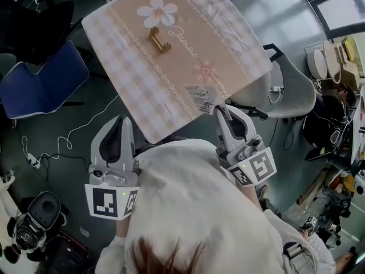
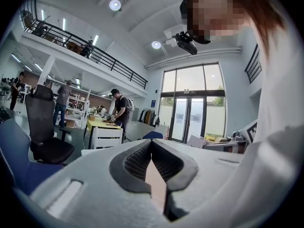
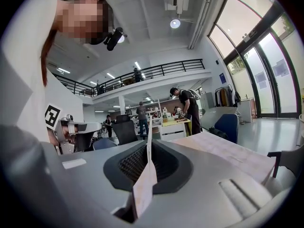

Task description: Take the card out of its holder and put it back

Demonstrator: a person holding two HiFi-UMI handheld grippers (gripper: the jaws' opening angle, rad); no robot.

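Our right gripper is clamped on the card, edge-up, just over the near edge of the table. The holder sits farther out and to the left, with its long axis diagonal. The cloth between them is bare. Left gripper: jaws together, empty, off the table.

holder standing on table toward far side, card sitting over table's near edge between right gripper jaws, left gripper hovering off table's near-left edge, chair standing left of table, second chair standing right
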